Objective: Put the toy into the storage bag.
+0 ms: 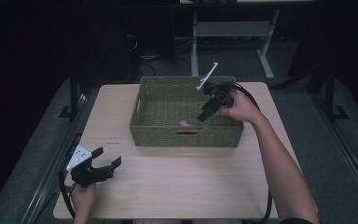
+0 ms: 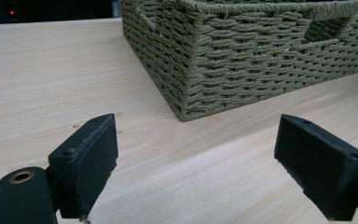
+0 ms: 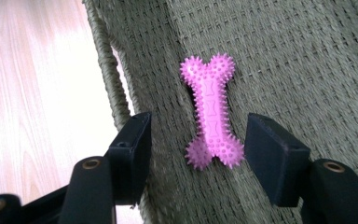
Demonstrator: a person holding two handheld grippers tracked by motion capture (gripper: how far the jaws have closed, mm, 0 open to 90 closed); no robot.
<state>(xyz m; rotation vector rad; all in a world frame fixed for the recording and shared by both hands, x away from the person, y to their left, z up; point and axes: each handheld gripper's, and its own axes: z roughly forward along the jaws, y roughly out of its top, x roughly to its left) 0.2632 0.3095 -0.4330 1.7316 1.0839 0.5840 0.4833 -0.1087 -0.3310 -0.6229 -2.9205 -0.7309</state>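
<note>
Presently, one pink toy bone (image 3: 211,117), studded with small spikes, lies flat on the woven floor of the basket (image 1: 149,107). In the right gripper view it sits between the two black jaws and slightly ahead of them, its near knobbed end level with the jaw tips; neither jaw touches it. In the high view the bone (image 1: 184,123) shows as a small pink spot close to the basket's near wall, just above the handle slot.

Right gripper (image 1: 207,112): jaws spread apart, holding nothing, reaching down into the basket from its right side and angled toward the near left. The right hand (image 1: 237,106) grips it over the basket's right rim, forearm stretched up from the lower right across the table (image 1: 177,182). A grey plate juts up from the gripper's far end.

Left gripper (image 1: 103,163): jaws wide apart, nothing between them, low over the table near its front left corner, well apart from the basket. The left hand (image 1: 84,193) holds it from below. In the left gripper view the basket's near corner (image 2: 186,93) stands ahead of the jaws on bare wood.

Basket: olive woven, rectangular, handle slots in its walls, set at the table's far middle. Its near wall rises just beside the bone.
</note>
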